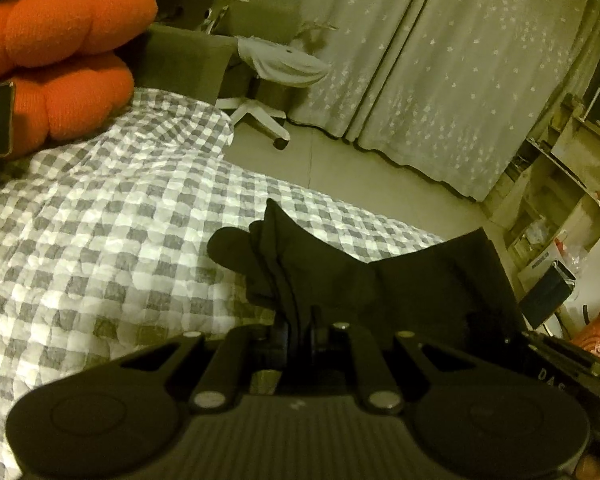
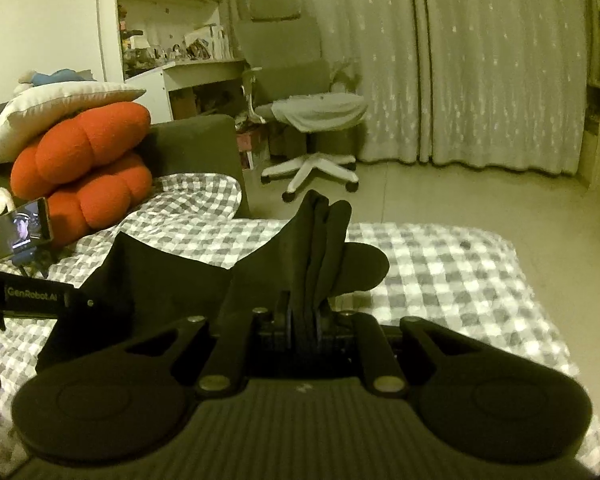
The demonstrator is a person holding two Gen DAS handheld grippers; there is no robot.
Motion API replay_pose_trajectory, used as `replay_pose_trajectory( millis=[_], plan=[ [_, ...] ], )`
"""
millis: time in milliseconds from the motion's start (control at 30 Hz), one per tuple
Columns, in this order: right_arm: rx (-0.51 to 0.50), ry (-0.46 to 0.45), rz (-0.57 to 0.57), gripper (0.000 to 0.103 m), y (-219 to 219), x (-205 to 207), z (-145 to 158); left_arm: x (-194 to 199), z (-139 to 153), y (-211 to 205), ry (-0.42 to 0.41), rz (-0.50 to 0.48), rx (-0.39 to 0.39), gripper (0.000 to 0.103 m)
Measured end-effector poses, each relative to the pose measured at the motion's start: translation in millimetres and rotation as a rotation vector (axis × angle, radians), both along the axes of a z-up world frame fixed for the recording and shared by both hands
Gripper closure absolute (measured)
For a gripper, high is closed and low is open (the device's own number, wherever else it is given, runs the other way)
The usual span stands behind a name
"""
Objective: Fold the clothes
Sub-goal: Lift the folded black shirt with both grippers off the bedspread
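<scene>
Bedroom, dim light: checked quilt (image 1: pixel 112 216) over the bed, orange cushions (image 2: pixel 84 168) and a lit phone (image 2: pixel 22 228) towards its head, office chair (image 2: pixel 300 92) and starred curtains (image 1: pixel 440 60) beyond the far edge. My left gripper (image 1: pixel 296 320) is clamped tight on a bunched edge of the black garment (image 1: pixel 380 280). My right gripper (image 2: pixel 304 316) is likewise closed on bunched folds. The cloth hangs stretched between them, above the quilt near its far edge.

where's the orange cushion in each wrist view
Left wrist: orange cushion at upper left, behind the checkered bedspread.
Right wrist: orange cushion at middle left, under a white pillow.
Shared landmark: the office chair before the curtains.
</scene>
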State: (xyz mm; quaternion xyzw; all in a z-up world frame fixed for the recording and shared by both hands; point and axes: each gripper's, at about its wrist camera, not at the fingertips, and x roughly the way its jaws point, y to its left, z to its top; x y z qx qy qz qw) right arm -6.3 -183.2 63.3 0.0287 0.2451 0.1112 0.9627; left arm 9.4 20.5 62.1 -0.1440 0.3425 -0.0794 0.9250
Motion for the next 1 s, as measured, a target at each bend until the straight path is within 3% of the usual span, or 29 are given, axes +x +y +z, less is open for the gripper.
replay_pose_trajectory(
  millis=[1000],
  plan=[
    [-0.082,-0.067,0.013,0.090,11,-11,5,-12,15,-7,-0.068,-0.016,0.018,0.094]
  ],
)
